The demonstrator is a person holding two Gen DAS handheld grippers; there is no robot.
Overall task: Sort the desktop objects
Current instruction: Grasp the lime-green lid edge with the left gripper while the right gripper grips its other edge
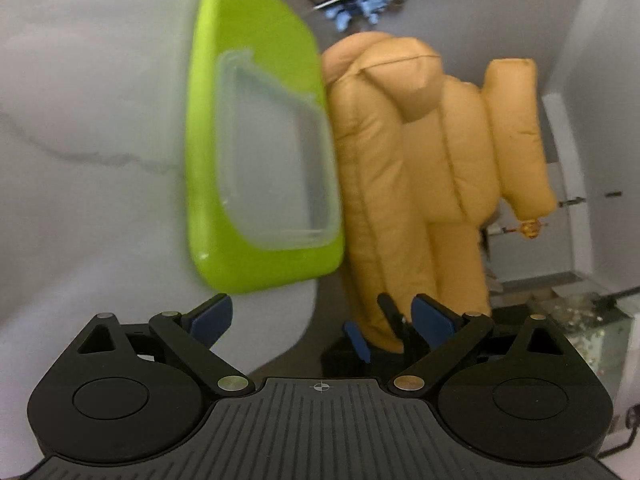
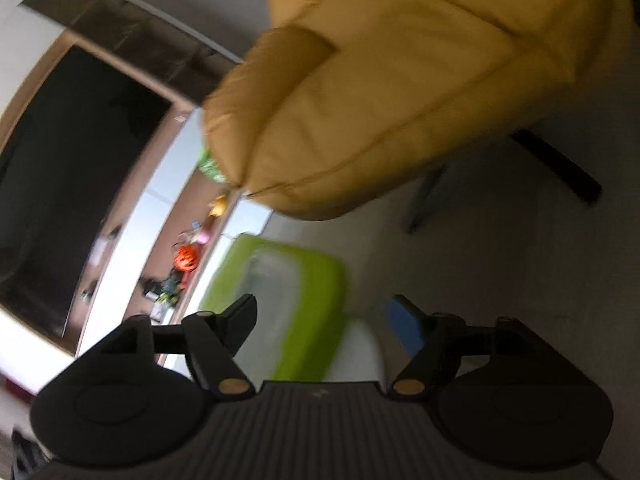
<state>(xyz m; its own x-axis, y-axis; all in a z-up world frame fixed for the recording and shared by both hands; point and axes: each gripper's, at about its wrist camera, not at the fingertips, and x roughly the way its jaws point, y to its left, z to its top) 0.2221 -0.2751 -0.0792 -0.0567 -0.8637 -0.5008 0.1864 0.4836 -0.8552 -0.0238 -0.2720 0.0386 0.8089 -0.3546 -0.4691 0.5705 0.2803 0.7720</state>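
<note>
A lime-green tray [image 1: 256,56] lies on the white marble table [image 1: 88,128] and holds a clear plastic container [image 1: 276,160], which looks empty. My left gripper [image 1: 322,312] hovers just short of the tray's near edge, over the table's rim. Its blue pads [image 1: 210,322] stand wide apart with nothing between them. In the blurred right wrist view the same green tray [image 2: 316,300] and clear container [image 2: 276,280] sit just beyond my right gripper [image 2: 324,312], which is open and holds nothing.
A tan leather armchair [image 1: 420,168] stands right beside the table edge and fills the top of the right wrist view [image 2: 380,92]. A dark screen [image 2: 72,168] and a shelf with small trinkets [image 2: 186,258] lie to the left.
</note>
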